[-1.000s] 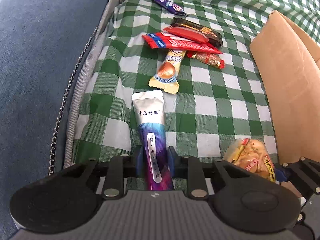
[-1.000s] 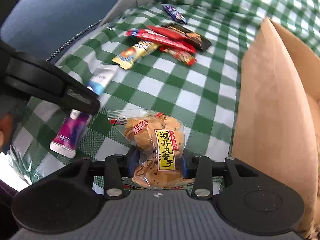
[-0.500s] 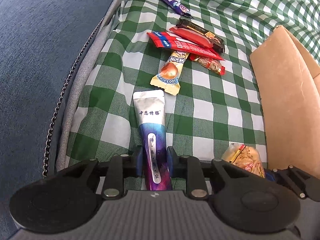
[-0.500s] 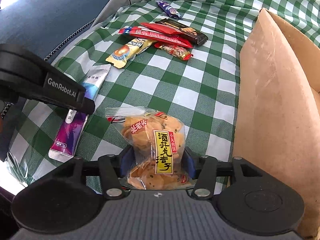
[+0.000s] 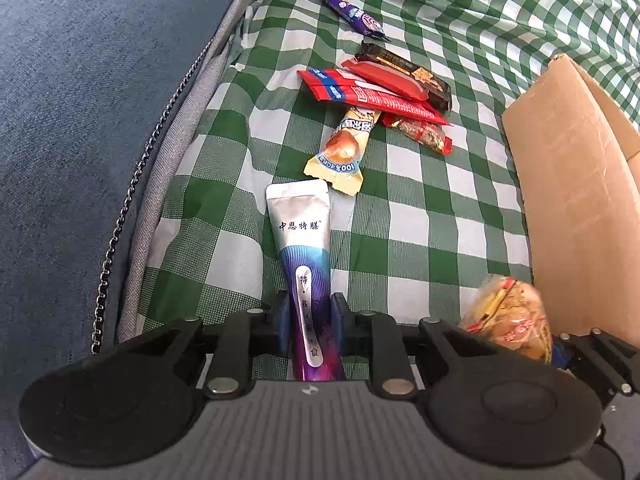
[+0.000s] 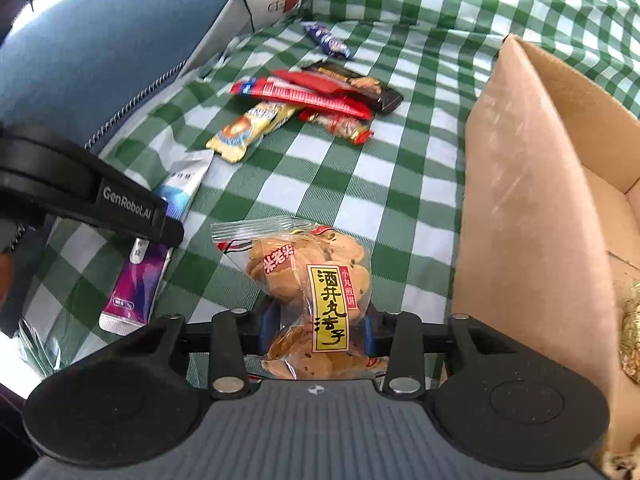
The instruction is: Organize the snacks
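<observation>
My right tongs (image 6: 316, 330) have just been closing on the cracker bag (image 6: 312, 280); left tongs (image 5: 308, 318) pinch the pouch (image 5: 306, 248); cardboard box (image 6: 532, 200) at three o'clock next.

A broad stretch of green checked cloth (image 5: 420, 216) is lying open in the middle, between the heap of snack bars (image 5: 380, 92) further off and the two grippers near the camera. On the right, the tall wall of a cardboard box (image 6: 532, 208) is standing as a barrier — its top is open, with a wrapped item resting inside. On the left, a blue cushion (image 5: 80, 120) is blocking the way. The left gripper (image 6: 100, 200) is reaching across the near left corner, crowding the rice cracker bag (image 6: 312, 280) — only a narrow gap is separating them.
</observation>
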{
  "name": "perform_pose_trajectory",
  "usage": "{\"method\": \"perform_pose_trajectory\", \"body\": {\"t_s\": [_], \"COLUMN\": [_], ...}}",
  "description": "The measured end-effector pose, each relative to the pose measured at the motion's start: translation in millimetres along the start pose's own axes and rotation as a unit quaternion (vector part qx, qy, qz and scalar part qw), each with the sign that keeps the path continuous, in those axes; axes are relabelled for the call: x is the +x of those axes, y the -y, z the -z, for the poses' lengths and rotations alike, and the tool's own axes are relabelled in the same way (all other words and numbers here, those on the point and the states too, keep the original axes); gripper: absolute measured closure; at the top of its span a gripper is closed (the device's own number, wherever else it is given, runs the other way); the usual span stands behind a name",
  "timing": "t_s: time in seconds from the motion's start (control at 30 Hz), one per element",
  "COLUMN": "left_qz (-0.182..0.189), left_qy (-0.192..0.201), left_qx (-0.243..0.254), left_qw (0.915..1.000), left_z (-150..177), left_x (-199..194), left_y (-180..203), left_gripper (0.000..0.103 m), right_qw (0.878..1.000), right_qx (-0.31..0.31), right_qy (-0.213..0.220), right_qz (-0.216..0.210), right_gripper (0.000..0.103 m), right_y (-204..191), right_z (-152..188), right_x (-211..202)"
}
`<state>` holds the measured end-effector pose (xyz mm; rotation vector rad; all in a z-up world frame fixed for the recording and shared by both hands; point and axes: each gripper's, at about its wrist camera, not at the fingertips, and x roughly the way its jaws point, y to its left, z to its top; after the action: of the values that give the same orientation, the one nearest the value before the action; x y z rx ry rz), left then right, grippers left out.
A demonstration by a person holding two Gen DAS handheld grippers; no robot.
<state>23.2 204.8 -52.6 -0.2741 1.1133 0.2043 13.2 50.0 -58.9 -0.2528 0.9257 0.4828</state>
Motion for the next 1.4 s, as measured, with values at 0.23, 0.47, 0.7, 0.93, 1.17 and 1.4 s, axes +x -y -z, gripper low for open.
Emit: {"method": "perform_pose_trajectory", "body": {"t_s": [0.23,0.47,0.7,0.93,1.17,1.4], "left_qz": [0.012,0.033,0.062,0.107,0.156,0.184], "left_qy": [0.031,0.083,0.155,0.233,0.252,0.263], "left_qx": [-0.011,-0.026,-0.017,0.005,0.016,0.058], "left_qw": [0.9994,0.9957,0.9857,0.9665,0.9551,0.9455], "left_z": [-1.8,-6.9,-10.2,-11.0,-12.2,-2.7], "left_x": [-21.1,-48.0,-74.9,-96.5,-94.8,-91.0], "left_y": [0.0,-0.7,16.1,49.5,93.7,143.7], "left_gripper": [0.081,0.081,0.081,0.081,0.081,0.081], "right_qw": [0.999,0.989,0.970,0.961,0.956,0.955], "right_qx": [-0.005,-0.006,-0.008,0.057,0.126,0.115], "right_qy": [0.052,0.144,0.244,0.261,0.247,0.244], "right_qz": [0.002,-0.014,0.006,0.071,0.092,0.124], "right_gripper": [0.062,0.062,0.062,0.062,0.062,0.062], "right_y": [4.4,21.3,70.9,155.9,212.5,237.3], "right_z": [-3.2,-7.9,-26.7,-15.9,4.2,20.4], "right_x": [-27.3,-71.7,-127.0,-128.0,-135.3,-135.8]}}
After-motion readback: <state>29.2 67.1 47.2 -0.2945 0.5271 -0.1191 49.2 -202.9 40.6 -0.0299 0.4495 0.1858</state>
